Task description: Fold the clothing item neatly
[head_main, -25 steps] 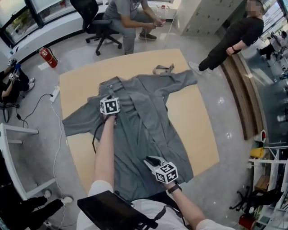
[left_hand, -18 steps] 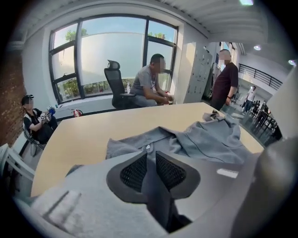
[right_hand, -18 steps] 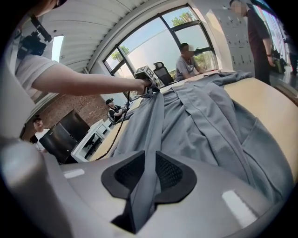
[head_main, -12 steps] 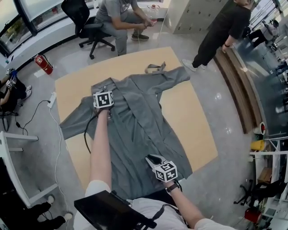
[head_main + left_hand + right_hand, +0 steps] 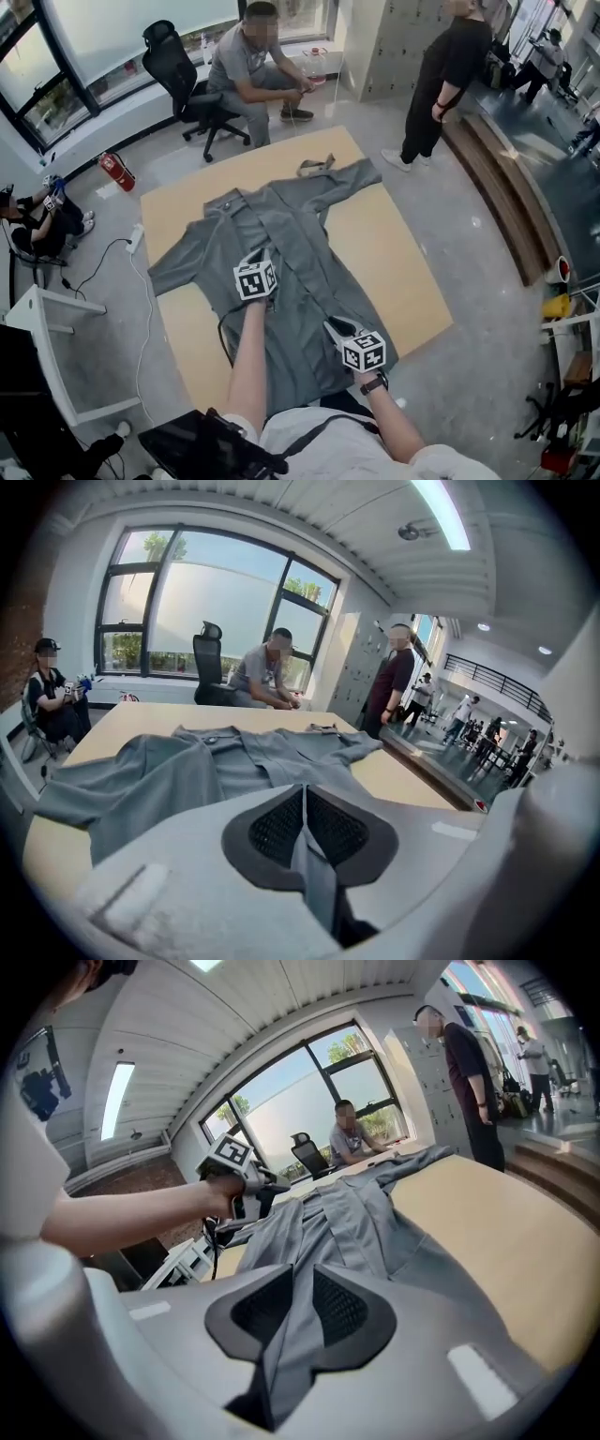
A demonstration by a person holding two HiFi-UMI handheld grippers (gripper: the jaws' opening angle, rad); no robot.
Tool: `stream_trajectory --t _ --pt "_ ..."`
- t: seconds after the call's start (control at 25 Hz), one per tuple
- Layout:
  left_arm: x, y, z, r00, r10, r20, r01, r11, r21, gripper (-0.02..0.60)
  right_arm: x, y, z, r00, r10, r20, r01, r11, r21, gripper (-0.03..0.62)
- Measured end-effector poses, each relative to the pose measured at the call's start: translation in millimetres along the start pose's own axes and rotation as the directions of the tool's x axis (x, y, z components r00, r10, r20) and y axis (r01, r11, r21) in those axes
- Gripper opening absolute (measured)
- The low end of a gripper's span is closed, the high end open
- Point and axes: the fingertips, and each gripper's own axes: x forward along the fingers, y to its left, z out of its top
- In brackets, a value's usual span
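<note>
A grey long-sleeved shirt (image 5: 305, 220) lies spread face up on the tan table (image 5: 398, 253), collar at the far end. My left gripper (image 5: 257, 257) hovers over the shirt's middle front. Its jaws have just been closing, and a thin fold of the grey cloth (image 5: 309, 855) is pinched between its pads (image 5: 272, 829). My right gripper (image 5: 336, 326) is at the near right hem, shut on a bunch of the shirt's fabric (image 5: 281, 1354). From the right gripper view the left gripper (image 5: 246, 1185) shows raised above the cloth.
A person (image 5: 246, 66) sits by an office chair (image 5: 173, 66) beyond the table, and another person (image 5: 441, 84) stands at the far right. A third person (image 5: 37, 220) sits at left near a fire extinguisher (image 5: 113, 172). A white frame (image 5: 47, 356) stands at near left.
My left gripper left the shirt's left shoulder and came nearer and right to the middle front, now pinching cloth. The right gripper lifted slightly with the hem.
</note>
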Motion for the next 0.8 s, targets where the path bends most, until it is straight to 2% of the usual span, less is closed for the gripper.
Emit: stream_trajectory --t 0.24,0.44,0.6,0.8 --pt "-43.2 -68.1 -77.7 0.991 -0.057 -0.117 0.066 0.995 0.072 0.0 -55.5 -36.3 -4.9 0.996 -0.079 0.031 0.079 0.997 -0.009 0.041" --pt "-69.3 -104.9 -126.5 0.977 -0.08 -0.197 0.098 0.992 0.082 0.0 -90.6 -62.7 -13.5 0.991 -0.119 0.067 0.115 0.992 0.059 0.0" --pt "-62.9 -137.9 -150.5 0.956 -0.123 -0.268 0.174 0.969 0.175 0.001 -100.1 -86.7 -26.1 0.983 -0.168 0.077 0.158 0.979 0.126 -0.002" --pt "-47.0 -161.8 -163.2 0.939 -0.132 -0.318 0.209 0.953 0.22 0.002 -112.7 -105.4 -47.0 0.975 -0.216 0.059 0.205 0.967 0.153 -0.002"
